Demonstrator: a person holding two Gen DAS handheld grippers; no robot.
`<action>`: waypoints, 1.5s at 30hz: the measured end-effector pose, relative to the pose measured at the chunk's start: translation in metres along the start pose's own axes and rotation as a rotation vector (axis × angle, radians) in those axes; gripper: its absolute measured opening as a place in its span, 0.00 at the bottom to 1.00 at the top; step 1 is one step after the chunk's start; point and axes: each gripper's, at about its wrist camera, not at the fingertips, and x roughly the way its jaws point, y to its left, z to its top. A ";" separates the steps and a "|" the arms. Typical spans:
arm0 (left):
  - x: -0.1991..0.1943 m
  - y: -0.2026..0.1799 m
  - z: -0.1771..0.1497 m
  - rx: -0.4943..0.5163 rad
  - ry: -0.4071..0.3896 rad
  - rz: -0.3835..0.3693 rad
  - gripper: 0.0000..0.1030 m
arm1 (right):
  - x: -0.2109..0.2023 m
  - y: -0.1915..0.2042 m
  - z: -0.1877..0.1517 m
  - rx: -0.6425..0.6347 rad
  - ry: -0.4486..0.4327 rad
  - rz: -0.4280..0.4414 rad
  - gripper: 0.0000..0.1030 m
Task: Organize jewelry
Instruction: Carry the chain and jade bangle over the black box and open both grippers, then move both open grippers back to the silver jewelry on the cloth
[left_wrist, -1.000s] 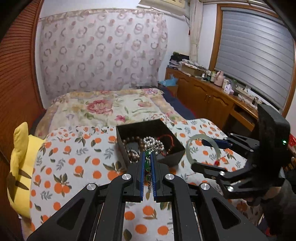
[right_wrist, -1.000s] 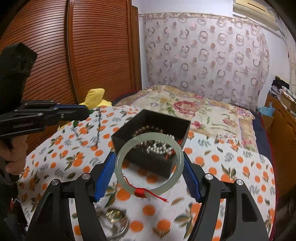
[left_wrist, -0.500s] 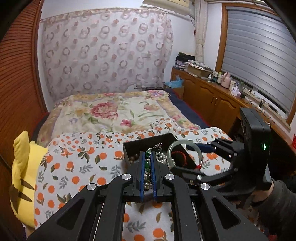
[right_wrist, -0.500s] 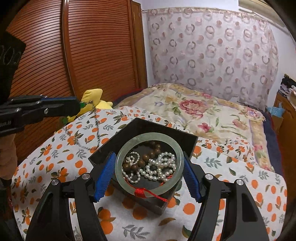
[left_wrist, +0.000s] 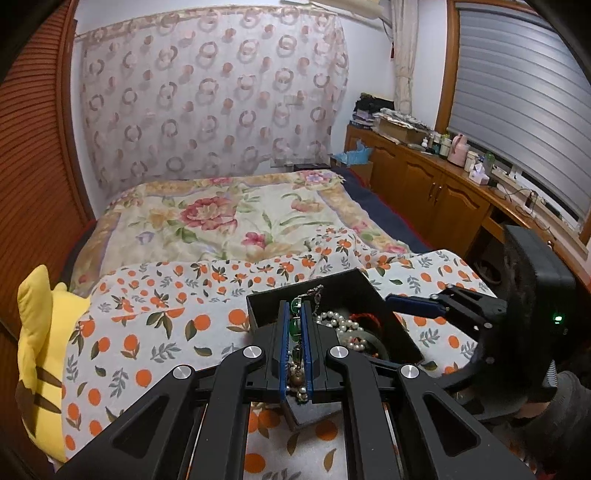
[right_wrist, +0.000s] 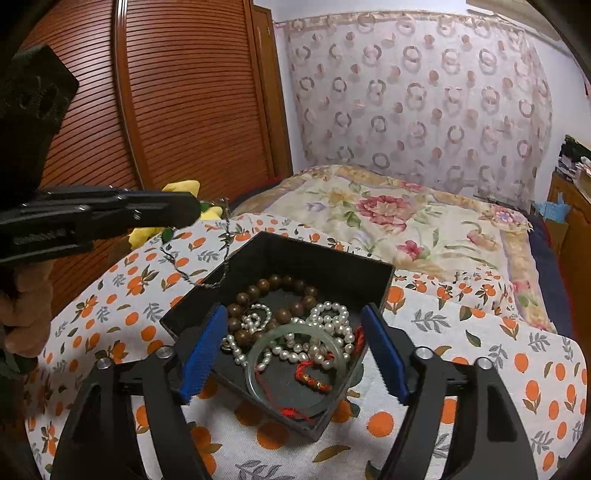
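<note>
A black jewelry box (right_wrist: 325, 267) (left_wrist: 347, 286) sits on the orange-print cloth. It holds brown wooden beads (right_wrist: 258, 286), white pearls (right_wrist: 325, 314) and a pale green jade bangle (right_wrist: 258, 350) with a red cord. My right gripper (right_wrist: 291, 347) is open and empty, its pads astride the box's near corner over the bangle. My left gripper (left_wrist: 295, 325) is shut on a green-bead necklace (left_wrist: 295, 326), held above the box. In the right wrist view its thin chain (right_wrist: 225, 243) hangs down to the box's left rim.
The box stands on a cloth with orange fruit print (right_wrist: 480, 332) spread over a floral bed quilt (left_wrist: 221, 218). A yellow plush toy (left_wrist: 37, 332) lies at the left edge. Wooden cabinets (left_wrist: 424, 184) with clutter run along the right wall.
My right gripper opened and let the jade bangle drop into the box. My left gripper moved with the necklace over the box.
</note>
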 end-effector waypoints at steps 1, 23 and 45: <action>0.003 0.000 0.000 -0.002 0.005 0.000 0.05 | 0.000 -0.001 -0.001 0.001 0.001 -0.001 0.77; 0.021 -0.006 -0.010 0.008 0.033 0.017 0.34 | -0.027 -0.010 0.003 0.033 -0.010 -0.066 0.77; -0.056 -0.026 -0.108 0.024 0.019 0.034 0.90 | -0.106 0.052 -0.093 0.015 0.075 -0.088 0.77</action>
